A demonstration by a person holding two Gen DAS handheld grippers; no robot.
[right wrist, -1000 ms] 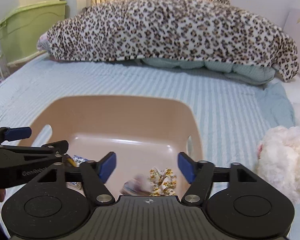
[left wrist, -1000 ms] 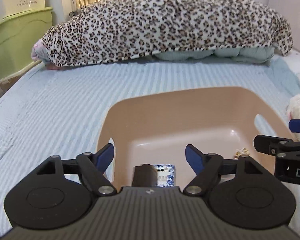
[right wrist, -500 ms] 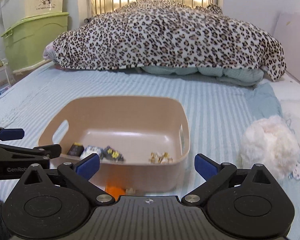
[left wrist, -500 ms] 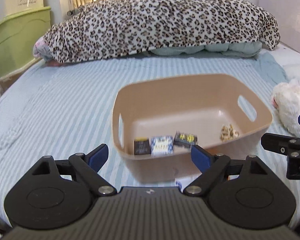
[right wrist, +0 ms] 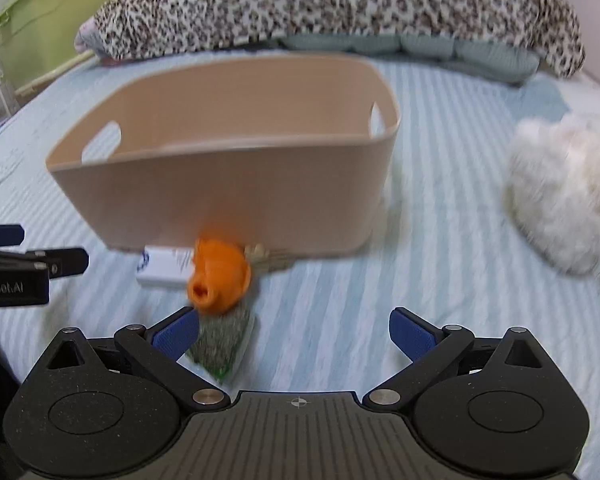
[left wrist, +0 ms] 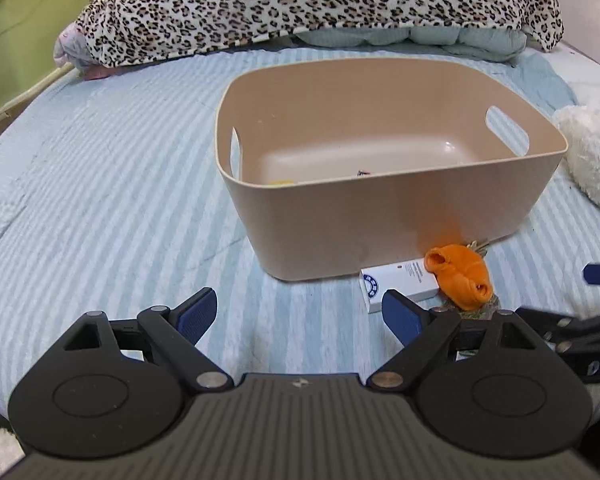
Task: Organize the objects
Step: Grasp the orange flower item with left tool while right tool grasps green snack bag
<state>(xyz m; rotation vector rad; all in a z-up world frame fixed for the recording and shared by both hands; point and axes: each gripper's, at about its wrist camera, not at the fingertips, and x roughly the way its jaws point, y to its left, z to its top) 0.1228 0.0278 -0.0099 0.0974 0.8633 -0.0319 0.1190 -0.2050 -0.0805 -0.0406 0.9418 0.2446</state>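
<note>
We hold both claws low over the bed, spread wide with nothing between the fingers: the left claw point(left wrist: 298, 312) faces the bin's near wall, and the right claw point(right wrist: 294, 330) sits just short of the loose items, which suggests to us a pick-up from that cluster comes next.

Nearest the right claw lies a flat green-speckled packet point(right wrist: 220, 344), its corner tucked under a crumpled orange cloth piece point(right wrist: 218, 278). The cloth rests partly on a small white rectangular box with a blue round emblem point(left wrist: 398, 284), and something pale and stringy behind it is too blurred to name. All of these lie on the pale blue striped bed sheet point(left wrist: 100, 208), just in front of the beige plastic storage bin with cut-out handles point(left wrist: 380, 216), so they are likely waiting to go in. Only slivers of things show over the bin's near rim.

To the right, apart from the bin, sits a fluffy white plush toy point(right wrist: 564, 196). Beyond lies a leopard-print blanket point(left wrist: 300, 0).
</note>
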